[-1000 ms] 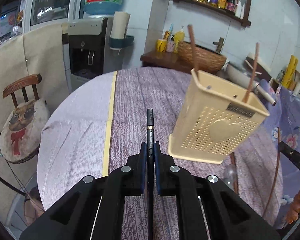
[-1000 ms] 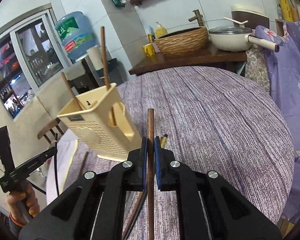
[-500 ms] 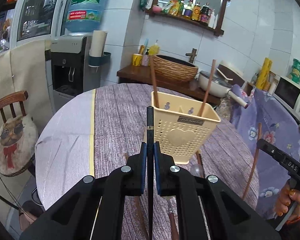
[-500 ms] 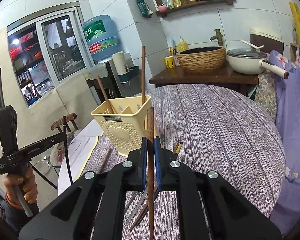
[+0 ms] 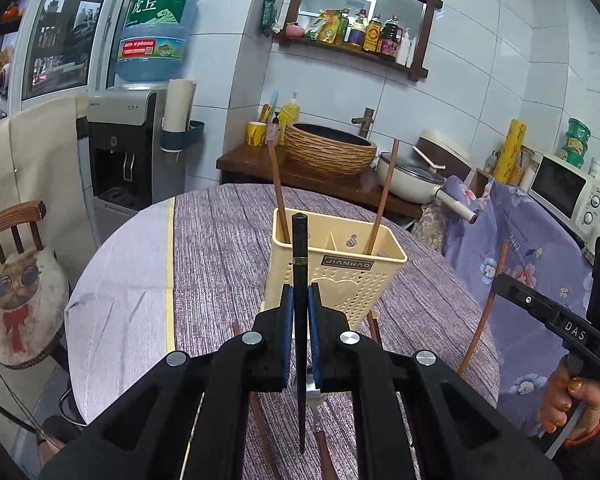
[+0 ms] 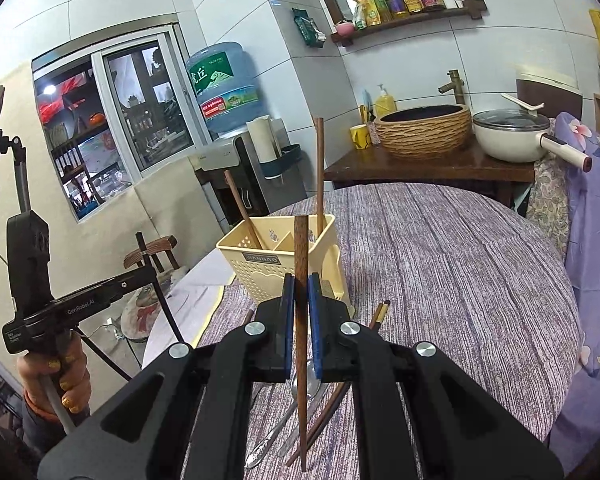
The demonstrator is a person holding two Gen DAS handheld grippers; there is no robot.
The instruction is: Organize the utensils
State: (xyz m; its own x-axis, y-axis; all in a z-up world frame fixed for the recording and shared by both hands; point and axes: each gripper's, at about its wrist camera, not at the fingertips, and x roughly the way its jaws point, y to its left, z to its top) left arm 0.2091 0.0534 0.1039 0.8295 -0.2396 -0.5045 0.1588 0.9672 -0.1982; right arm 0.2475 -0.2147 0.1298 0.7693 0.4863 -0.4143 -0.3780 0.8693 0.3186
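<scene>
A cream perforated utensil holder (image 5: 340, 264) stands on the round table and holds two brown chopsticks (image 5: 384, 192); it also shows in the right wrist view (image 6: 272, 260). My left gripper (image 5: 300, 312) is shut on a black chopstick (image 5: 299, 256), upright, just in front of the holder. My right gripper (image 6: 301, 308) is shut on a brown chopstick (image 6: 301, 256), also upright, near the holder. Loose spoons and chopsticks (image 6: 320, 404) lie on the table below the right gripper.
The purple-striped tablecloth (image 6: 460, 264) covers the round table. A chair with a cat cushion (image 5: 20, 280) stands at the left. A side table with a woven basin (image 5: 328, 152) and a pan (image 6: 512, 132) lies behind. A water dispenser (image 5: 132, 152) stands by the wall.
Both grippers have tilted up and risen with their chopsticks. The holder now sits more centred and closer behind each chopstick's tip.
</scene>
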